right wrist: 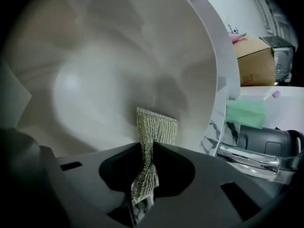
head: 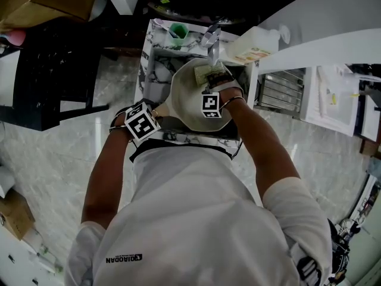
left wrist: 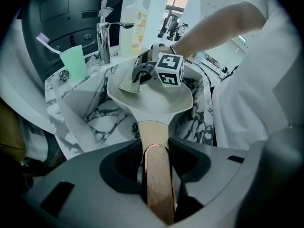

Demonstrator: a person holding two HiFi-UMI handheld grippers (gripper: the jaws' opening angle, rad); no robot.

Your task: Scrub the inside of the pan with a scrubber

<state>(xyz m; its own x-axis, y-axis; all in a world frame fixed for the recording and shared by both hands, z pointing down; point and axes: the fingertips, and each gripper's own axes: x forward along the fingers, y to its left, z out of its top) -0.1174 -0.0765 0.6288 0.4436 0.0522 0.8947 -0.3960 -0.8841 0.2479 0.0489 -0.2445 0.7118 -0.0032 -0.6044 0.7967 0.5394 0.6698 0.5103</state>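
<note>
Pan: a cream-white round pan (left wrist: 159, 101) with a pale wooden handle (left wrist: 153, 137) is held over the white, dark-veined marble sink basin (left wrist: 90, 113). Its mouth faces up toward the person, probably so the inside can be reached and drips fall into the basin.
Left gripper: the left gripper (left wrist: 156, 179) is clamped on the handle, jaws tight against both its sides, bracing the pan against the scrubbing push.
Right gripper: the right gripper (right wrist: 145, 175) pinches a silvery-green mesh scrubber (right wrist: 156, 129), jaws almost together on its crumpled tail, with the free end standing out ahead.
Scrubber contact: its leading edge seems to touch the pan's inner wall on the side nearest the chrome tap (left wrist: 103, 42).
Stage: scrubbing looks under way, and no obvious residue shows inside.
Nearby: a mint-green cup (left wrist: 76, 63) stands on the sink's ledge, apart from the pan.
</note>
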